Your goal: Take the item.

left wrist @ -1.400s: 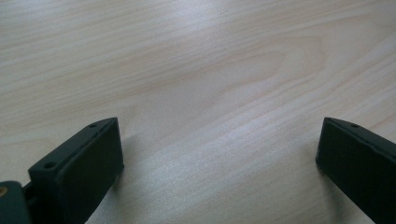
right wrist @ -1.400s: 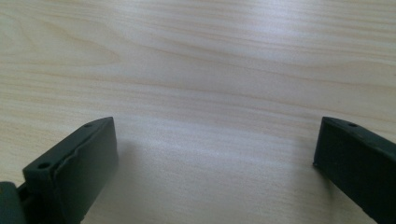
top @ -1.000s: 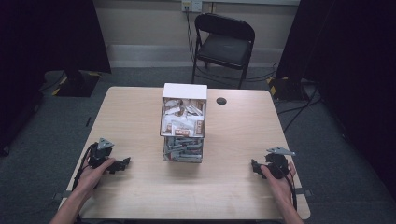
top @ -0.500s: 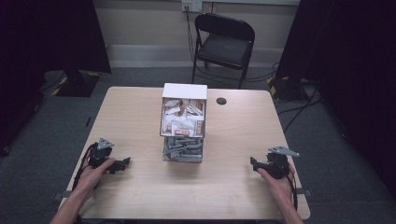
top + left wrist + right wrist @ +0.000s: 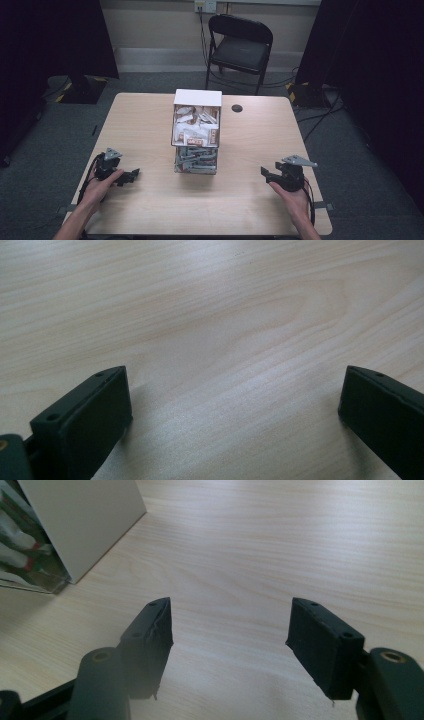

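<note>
A white box with an open front, crammed with several white and brown packets, stands mid-table on a clear container of grey pieces. My left gripper rests near the front left of the table, a hand around it. Its jaws are open over bare wood in the left gripper view. My right gripper sits front right, held by the other hand, and points toward the box. Its jaws are open and hold nothing; the white box and clear container lie ahead to the left.
The light wood table has a small black round cap behind and right of the box. A black folding chair stands beyond the far edge. Dark curtains hang at both sides, and cables run over the floor at the right.
The right gripper has shifted slightly and tilted a little. The left gripper and the box have not moved.
</note>
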Motion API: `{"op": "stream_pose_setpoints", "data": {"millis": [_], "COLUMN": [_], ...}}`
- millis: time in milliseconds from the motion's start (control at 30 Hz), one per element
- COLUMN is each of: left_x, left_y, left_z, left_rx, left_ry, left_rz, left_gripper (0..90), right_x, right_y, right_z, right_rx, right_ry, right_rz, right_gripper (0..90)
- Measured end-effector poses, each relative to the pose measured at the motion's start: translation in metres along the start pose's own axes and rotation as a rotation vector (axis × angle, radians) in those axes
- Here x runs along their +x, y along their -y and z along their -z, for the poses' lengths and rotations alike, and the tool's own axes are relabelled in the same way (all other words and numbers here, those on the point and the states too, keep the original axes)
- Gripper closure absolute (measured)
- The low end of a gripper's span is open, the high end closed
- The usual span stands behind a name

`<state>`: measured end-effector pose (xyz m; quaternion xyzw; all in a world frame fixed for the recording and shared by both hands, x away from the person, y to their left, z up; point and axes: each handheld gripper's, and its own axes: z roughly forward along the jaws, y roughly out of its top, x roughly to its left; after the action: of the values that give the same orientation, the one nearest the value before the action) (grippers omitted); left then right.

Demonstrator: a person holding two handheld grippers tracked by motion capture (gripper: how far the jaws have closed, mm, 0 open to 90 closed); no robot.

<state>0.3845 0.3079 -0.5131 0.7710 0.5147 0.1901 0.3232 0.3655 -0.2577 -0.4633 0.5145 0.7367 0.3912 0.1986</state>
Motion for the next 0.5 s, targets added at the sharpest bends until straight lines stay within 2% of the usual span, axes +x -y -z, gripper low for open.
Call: {"op": "stream_pose_setpoints", "data": {"millis": [167,300,433,500], "left_x": [0.0,0.0,0.0,0.0], "left_y": [0.0,0.0,0.0,0.0], "left_z": [0.0,0.0,0.0,0.0], "left_rx": [0.0,0.0,0.0,0.0], "left_ry": [0.0,0.0,0.0,0.0], "left_rz": [-0.001,0.0,-0.001,0.0], "left_gripper": [0.1,0.0,0.1,0.0], "right_x": [0.006,0.008,0.012,0.015], "right_y": [-0.005,-0.006,-0.008,-0.01], "right_z": [0.005,0.006,0.008,0.009], "right_rx": [-0.015,-0.015,-0.018,-0.018], "right_ry": [-0.033,-0.041,-0.073,-0.095], "right_rz": [0.009,0.025,0.031,0.049], "right_gripper": [37.6,39.0,41.5,41.8]}}
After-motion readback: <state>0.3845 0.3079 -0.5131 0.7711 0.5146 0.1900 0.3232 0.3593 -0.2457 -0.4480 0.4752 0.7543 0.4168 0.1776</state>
